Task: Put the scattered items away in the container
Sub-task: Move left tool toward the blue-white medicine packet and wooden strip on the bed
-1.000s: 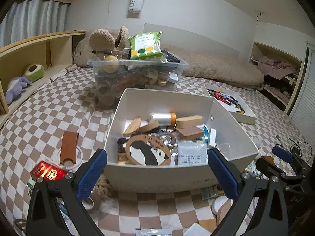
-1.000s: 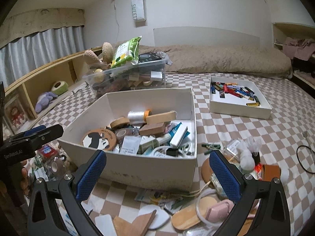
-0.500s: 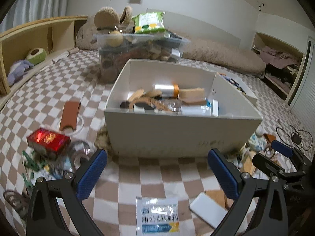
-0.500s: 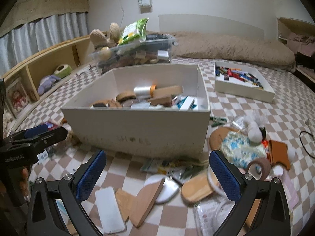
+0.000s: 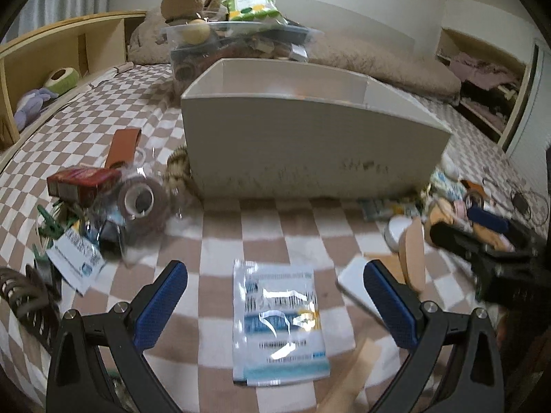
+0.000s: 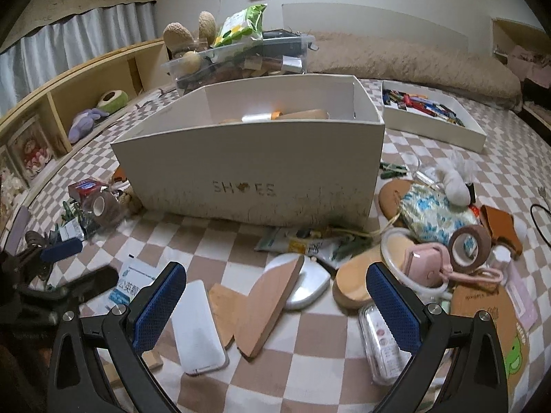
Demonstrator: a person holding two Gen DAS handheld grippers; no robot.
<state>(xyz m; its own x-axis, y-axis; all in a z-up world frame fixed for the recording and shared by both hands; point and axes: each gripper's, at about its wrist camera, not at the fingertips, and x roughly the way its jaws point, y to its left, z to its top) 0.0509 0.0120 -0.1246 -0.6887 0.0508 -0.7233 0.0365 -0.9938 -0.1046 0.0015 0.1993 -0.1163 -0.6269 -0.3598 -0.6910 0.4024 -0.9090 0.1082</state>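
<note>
A white box (image 5: 310, 144) marked SHOES (image 6: 248, 168) stands on the checkered bedspread and holds several items. My left gripper (image 5: 275, 303) hangs open low over a clear blue-and-white sachet (image 5: 277, 320), which lies between its fingers. My right gripper (image 6: 275, 299) is open above a wooden wedge (image 6: 267, 306), a white flat case (image 6: 198, 327) and a silver compact (image 6: 306, 284). Scattered clutter lies to both sides of the box: a brown tape roll (image 5: 139, 203), a red carton (image 5: 81, 180), a floral pouch (image 6: 434, 213), a pink gadget (image 6: 428, 263).
A clear tub (image 6: 241, 58) of toys stands behind the box. A white tray (image 6: 434, 117) of small colourful items sits at the far right. Wooden shelves (image 5: 51, 69) run along the left. The other gripper (image 6: 58, 275) shows at the right wrist view's left edge.
Both grippers have dropped from above the box to just over the bedspread in front of it. The box's contents are now mostly hidden behind its front wall. Both stay open.
</note>
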